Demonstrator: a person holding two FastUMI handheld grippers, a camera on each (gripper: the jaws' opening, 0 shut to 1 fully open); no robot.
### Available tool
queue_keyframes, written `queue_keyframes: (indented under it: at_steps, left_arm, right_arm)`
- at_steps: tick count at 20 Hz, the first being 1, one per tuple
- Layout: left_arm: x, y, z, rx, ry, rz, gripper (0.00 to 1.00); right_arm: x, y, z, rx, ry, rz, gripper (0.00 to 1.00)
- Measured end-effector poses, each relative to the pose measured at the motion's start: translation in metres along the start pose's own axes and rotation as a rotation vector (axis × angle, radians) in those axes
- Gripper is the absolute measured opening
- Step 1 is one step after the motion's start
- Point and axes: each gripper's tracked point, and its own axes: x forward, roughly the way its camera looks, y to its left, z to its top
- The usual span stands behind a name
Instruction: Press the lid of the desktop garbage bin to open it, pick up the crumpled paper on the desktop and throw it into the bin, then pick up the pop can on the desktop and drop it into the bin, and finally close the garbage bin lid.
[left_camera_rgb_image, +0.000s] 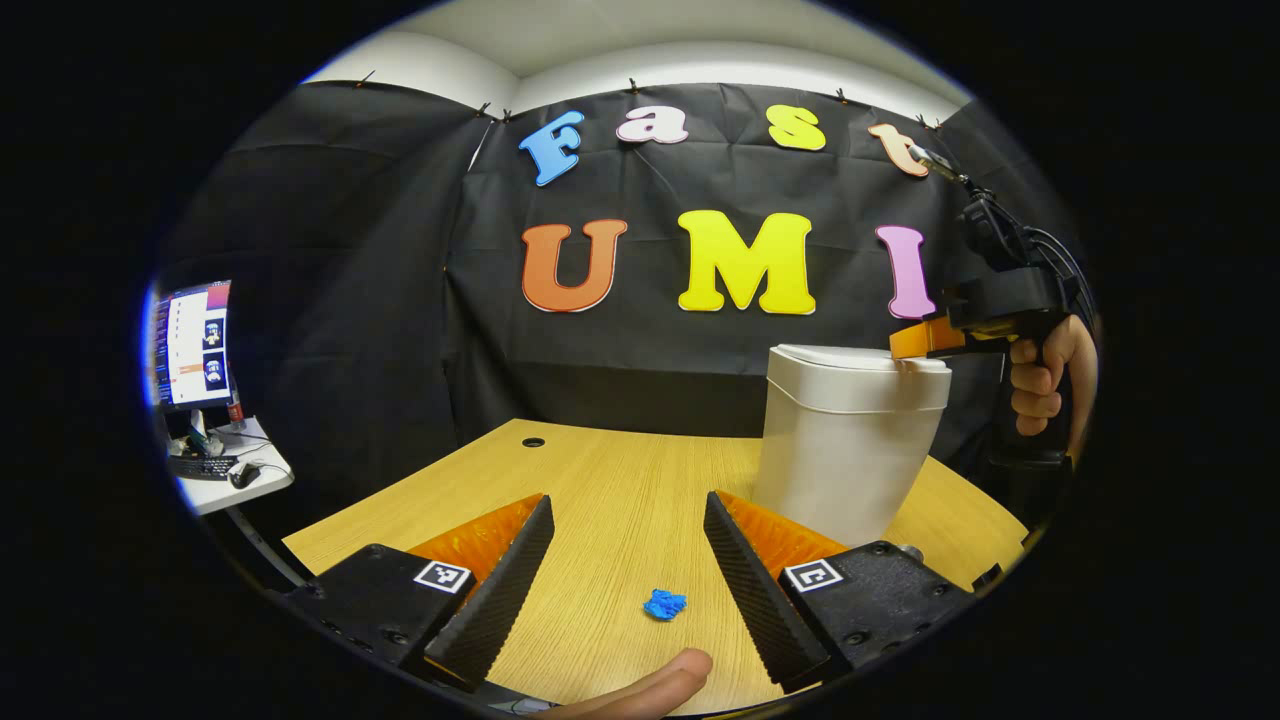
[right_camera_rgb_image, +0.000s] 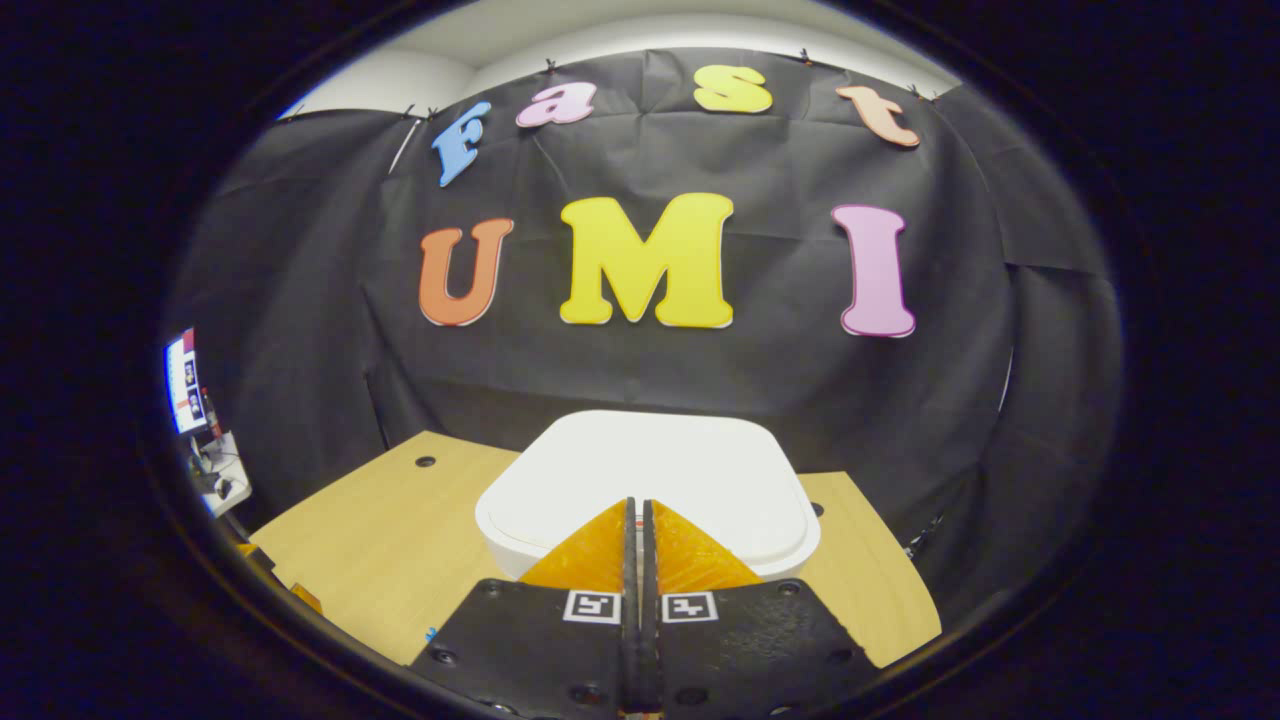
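A white garbage bin (left_camera_rgb_image: 845, 450) stands on the right of the wooden desk (left_camera_rgb_image: 600, 480), its lid (left_camera_rgb_image: 850, 358) down. A small blue crumpled paper (left_camera_rgb_image: 664, 604) lies on the desk between the wide-apart fingers of my open left gripper (left_camera_rgb_image: 628, 500), closer to the camera than the tips. My right gripper (left_camera_rgb_image: 915, 340), held by a hand (left_camera_rgb_image: 1040, 385), rests its tip on the lid's right edge. In the right gripper view the right gripper (right_camera_rgb_image: 636, 505) is shut with nothing between its fingers, directly over the near edge of the flat white lid (right_camera_rgb_image: 650, 460).
A side table with a monitor (left_camera_rgb_image: 195, 345) and a keyboard stands off the desk's left. A cable hole (left_camera_rgb_image: 533, 441) sits near the desk's far edge. A fingertip (left_camera_rgb_image: 650, 685) shows at the bottom of the left gripper view. Black cloth walls the desk's back.
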Motion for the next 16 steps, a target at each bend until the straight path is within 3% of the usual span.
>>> queue_keyframes:
  at_steps: [2,7,16]
  left_arm:
    - [0.001,0.001,0.0,-0.002,0.003,-0.003,0.98]
    - [-0.001,-0.004,-0.001,-0.033,0.013,-0.044,0.98]
    - [0.004,-0.003,-0.005,0.006,0.017,-0.043,0.98]
  right_arm:
    - [-0.009,-0.005,0.013,-0.003,-0.053,-0.033,0.0]
    - [-0.024,-0.001,0.022,-0.027,-0.101,-0.034,0.0]
    - [-0.056,0.003,-0.001,-0.013,-0.112,-0.009,0.01]
